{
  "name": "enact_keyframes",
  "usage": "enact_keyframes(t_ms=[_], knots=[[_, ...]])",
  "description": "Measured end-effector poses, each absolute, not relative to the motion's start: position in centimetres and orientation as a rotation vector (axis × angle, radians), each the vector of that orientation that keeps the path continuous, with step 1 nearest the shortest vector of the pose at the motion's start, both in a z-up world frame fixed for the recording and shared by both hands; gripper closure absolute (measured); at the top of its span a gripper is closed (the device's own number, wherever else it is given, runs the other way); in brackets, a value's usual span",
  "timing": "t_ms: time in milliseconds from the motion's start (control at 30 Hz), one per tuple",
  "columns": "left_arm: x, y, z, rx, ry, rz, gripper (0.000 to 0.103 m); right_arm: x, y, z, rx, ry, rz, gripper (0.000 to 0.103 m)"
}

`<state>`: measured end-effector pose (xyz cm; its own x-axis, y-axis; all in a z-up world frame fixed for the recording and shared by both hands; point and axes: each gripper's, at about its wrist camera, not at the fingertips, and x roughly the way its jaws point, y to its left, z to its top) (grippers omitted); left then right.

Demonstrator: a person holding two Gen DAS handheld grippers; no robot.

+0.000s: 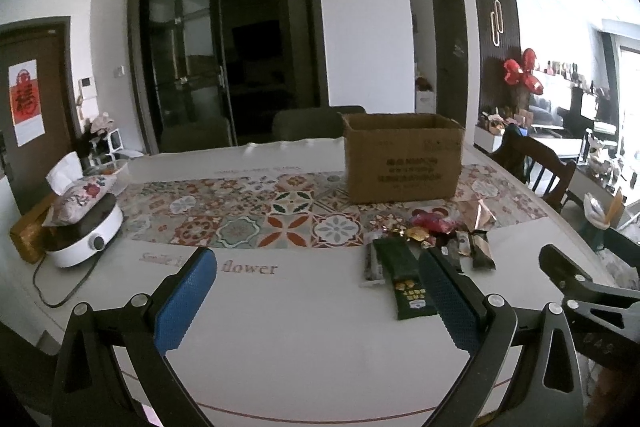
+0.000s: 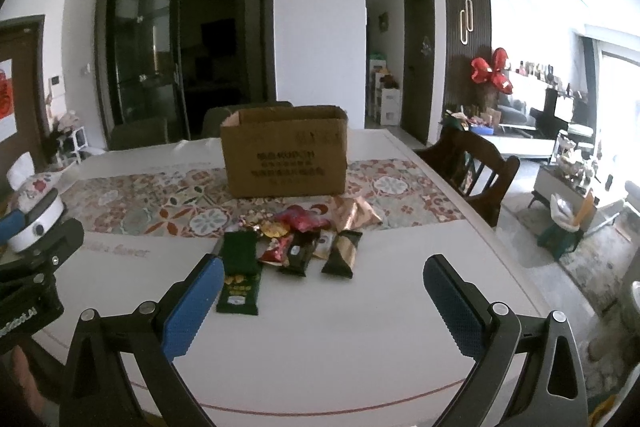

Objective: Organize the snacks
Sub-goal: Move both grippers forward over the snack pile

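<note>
Lying lengthwise toward the cardboard box (image 2: 284, 151), the green packet (image 2: 239, 273) is resting on the surface (image 2: 360, 327); both tools, left tool (image 1: 316, 301) and right tool (image 2: 324, 301), are gaping open, empty.

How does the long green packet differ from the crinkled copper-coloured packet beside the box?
The green packet lies flat at the near edge of the pile on plain white tabletop; the copper packet sits crumpled at the far right, close to the cardboard box, on the patterned runner. The green one is longer, with yellow print. Neither is held.
</note>
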<state>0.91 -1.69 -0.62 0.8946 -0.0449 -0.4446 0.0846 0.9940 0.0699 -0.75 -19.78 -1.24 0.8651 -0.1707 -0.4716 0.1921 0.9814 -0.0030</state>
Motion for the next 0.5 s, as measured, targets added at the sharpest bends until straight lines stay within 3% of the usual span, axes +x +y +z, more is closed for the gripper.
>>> enact_keyframes(t_ms=[333, 500], knots=[[5.2, -5.4, -2.5, 0.106, 0.523, -0.118, 0.01, 2.7, -21.6, -3.6, 0.062, 0.531, -0.225, 0.002], [7.7, -7.1, -3.5, 0.102, 0.559, -0.133, 0.015, 5.1, -22.7, -4.6, 0.071, 0.565, -0.235, 0.008]])
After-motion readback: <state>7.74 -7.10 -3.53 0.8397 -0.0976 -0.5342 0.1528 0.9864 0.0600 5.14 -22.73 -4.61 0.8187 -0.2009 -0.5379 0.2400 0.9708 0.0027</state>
